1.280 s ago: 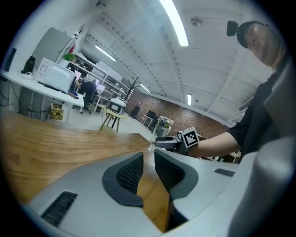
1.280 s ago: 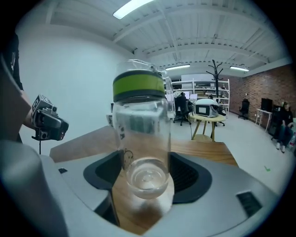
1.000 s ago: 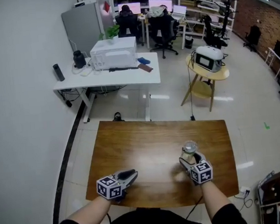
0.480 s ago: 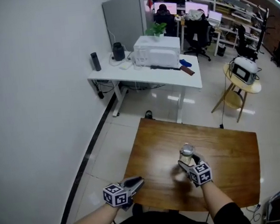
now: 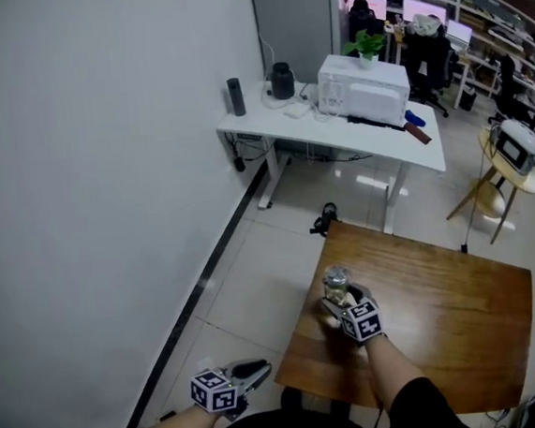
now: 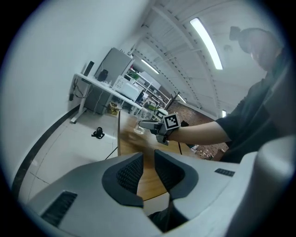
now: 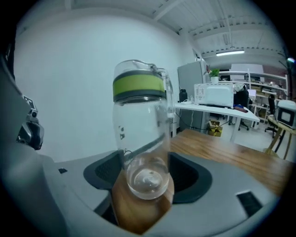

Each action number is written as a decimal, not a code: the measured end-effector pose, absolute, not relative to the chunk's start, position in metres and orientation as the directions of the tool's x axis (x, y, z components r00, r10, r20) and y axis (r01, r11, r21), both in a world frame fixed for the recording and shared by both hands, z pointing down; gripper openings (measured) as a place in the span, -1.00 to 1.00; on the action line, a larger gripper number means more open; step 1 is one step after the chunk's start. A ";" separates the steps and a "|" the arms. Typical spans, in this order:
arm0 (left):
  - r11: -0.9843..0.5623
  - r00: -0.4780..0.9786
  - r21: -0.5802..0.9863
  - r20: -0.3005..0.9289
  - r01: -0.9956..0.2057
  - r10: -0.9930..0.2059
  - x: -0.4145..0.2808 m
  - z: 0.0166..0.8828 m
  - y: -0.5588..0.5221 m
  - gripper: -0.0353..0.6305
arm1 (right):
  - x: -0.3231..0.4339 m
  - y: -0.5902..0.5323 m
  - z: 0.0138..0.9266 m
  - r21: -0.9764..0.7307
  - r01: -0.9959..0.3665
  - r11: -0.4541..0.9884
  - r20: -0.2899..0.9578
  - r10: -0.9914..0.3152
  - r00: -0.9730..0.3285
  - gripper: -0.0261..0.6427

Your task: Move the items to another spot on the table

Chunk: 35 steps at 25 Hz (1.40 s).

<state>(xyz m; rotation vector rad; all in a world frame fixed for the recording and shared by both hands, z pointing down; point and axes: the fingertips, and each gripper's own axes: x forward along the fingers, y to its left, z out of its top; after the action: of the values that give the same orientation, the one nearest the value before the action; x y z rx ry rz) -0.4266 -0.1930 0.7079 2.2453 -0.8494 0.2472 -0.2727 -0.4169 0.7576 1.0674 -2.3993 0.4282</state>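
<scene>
**Head view and both gripper views.** The right gripper (image 5: 339,300) is clamped on a clear bottle (image 5: 336,280) with a green band below its cap. In the right gripper view the two dark pads (image 7: 104,173) stand wide apart and press the lower body of the bottle from either side. The bottle is roughly upright. Whether its base rests on the wood or hangs just above it cannot be told.

The bottle stands over the wooden table (image 5: 447,323), close to the left edge and about midway along it. The tabletop to the right of the bottle is bare wood out to the right edge, and so is the strip between the bottle and the near edge.

The left gripper (image 5: 252,371) is off the table, beyond its near-left corner and over the pale tiled floor (image 5: 244,267). Its pads (image 6: 131,172) are drawn close together with only a thin slit between them, and nothing lies in it.

An open strip of floor runs between the table's left edge and the white wall (image 5: 85,179). A small black object (image 5: 325,220) lies on the floor just beyond the far-left corner. Past it stands a white desk (image 5: 335,136) carrying a white appliance (image 5: 364,91). A round side table (image 5: 508,171) stands at far right, well apart from the wooden table.
</scene>
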 end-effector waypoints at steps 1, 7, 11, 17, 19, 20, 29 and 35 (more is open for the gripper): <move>-0.525 0.763 0.558 0.399 -0.643 -0.510 -0.432 0.706 -0.191 -0.69 | -0.283 -0.420 0.763 -0.088 -0.749 0.657 0.544 -0.598 -0.588 0.07; -0.483 0.721 0.540 0.435 -0.689 -0.540 -0.462 0.703 -0.190 -0.69 | -0.317 -0.430 0.788 -0.091 -0.731 0.676 0.530 -0.588 -0.610 0.07; -0.488 0.721 0.536 0.436 -0.689 -0.539 -0.458 0.696 -0.188 -0.68 | -0.314 -0.422 0.790 -0.077 -0.723 0.686 0.524 -0.589 -0.615 0.08; -0.529 0.744 0.526 0.420 -0.666 -0.519 -0.443 0.684 -0.203 -0.68 | -0.310 -0.413 0.798 -0.071 -0.702 0.709 0.602 -0.530 -0.596 0.10; -0.552 0.760 0.525 0.409 -0.648 -0.504 -0.435 0.679 -0.207 -0.69 | -0.305 -0.406 0.797 -0.070 -0.696 0.714 0.625 -0.513 -0.589 0.22; -0.561 0.769 0.527 0.403 -0.638 -0.496 -0.430 0.677 -0.208 -0.68 | -0.299 -0.400 0.796 -0.078 -0.704 0.706 0.631 -0.512 -0.583 0.22; -0.705 0.893 0.548 0.281 -0.449 -0.351 -0.352 0.639 -0.194 -0.69 | -0.194 -0.293 0.742 -0.204 -0.775 0.598 0.596 -0.553 -0.583 0.17; -0.815 0.935 0.467 0.245 -0.344 -0.255 -0.236 0.619 -0.171 -0.84 | -0.074 -0.224 0.676 -0.289 -0.789 0.543 0.524 -0.600 -0.605 -0.24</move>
<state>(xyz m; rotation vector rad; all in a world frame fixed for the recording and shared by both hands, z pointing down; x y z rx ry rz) -0.2359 -0.1707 0.6190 2.5691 -0.4277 0.2316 -0.0743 -0.2236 0.6761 1.1395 -2.4195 0.7192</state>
